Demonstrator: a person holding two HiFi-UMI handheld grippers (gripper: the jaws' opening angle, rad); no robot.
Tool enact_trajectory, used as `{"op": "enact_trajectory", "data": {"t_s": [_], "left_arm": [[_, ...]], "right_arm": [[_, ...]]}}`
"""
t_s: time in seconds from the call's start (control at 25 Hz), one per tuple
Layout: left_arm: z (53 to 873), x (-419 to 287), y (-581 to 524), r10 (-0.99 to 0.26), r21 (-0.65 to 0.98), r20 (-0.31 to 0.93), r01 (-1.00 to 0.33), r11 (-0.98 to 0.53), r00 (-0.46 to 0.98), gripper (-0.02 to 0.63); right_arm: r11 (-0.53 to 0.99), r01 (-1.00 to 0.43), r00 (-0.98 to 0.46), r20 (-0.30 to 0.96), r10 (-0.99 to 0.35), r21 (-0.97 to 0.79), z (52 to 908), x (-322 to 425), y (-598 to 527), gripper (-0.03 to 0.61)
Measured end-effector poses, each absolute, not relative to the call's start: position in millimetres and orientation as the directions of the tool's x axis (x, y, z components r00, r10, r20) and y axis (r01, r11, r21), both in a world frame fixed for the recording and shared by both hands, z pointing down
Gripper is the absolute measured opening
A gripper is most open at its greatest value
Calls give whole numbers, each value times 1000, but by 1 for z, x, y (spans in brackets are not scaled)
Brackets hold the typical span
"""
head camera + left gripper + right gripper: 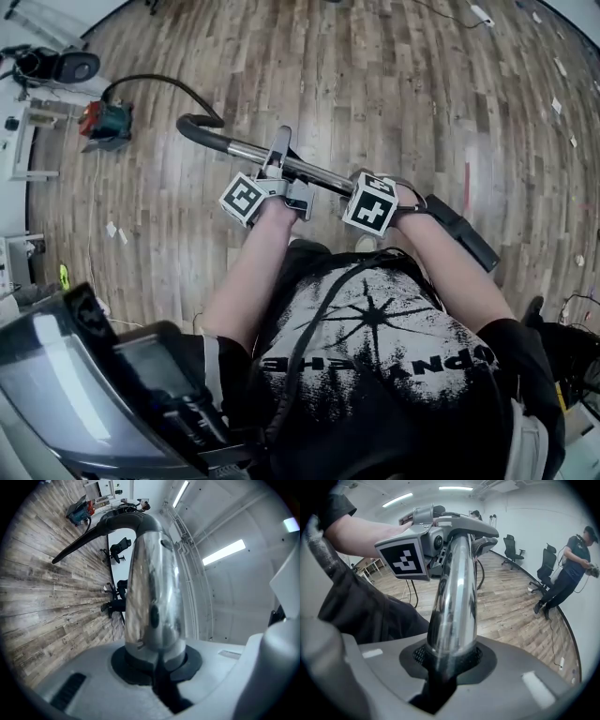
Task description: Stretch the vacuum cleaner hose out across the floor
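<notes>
Two grippers are pinching one vacuum tube (246, 152).
Jaws of the left gripper (157, 665) and the right gripper (449, 663) are squeezing its chrome part, side by side, above the wooden floor (375, 75).

open workroom: office chairs (512, 549), strip lights (224, 551)

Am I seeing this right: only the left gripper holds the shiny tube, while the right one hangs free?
Not quite. The left gripper does hold the shiny tube, but the right gripper does not hang free. Its jaws are shut on the same tube, further along it. The right gripper view shows this plainly.
</notes>
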State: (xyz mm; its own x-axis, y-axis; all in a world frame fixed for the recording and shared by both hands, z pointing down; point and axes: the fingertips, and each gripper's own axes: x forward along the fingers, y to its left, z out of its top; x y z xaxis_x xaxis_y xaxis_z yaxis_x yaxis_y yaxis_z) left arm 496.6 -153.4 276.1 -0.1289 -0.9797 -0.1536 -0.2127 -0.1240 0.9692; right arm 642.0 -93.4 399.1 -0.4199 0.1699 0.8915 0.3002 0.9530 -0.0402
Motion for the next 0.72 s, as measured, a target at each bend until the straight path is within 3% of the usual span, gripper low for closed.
{"op": "enact_trajectory", "data": {"t_s": [0.24, 0.56, 0.72], "left_arm": [[277, 485, -156, -983, 971, -150, -203, -127, -104, 38], [297, 471, -160, -984, 977, -172, -135, -163, -53, 38], [316, 459, -155, -989, 986, -144, -88, -142, -24, 38]], "right_arm": [[961, 272, -414, 897, 154, -39, 399, 631, -92, 97], [978, 185, -386, 923, -14, 93, 414, 619, -97, 98], [984, 153, -338, 941, -30, 86, 421, 611, -87, 96]]}}
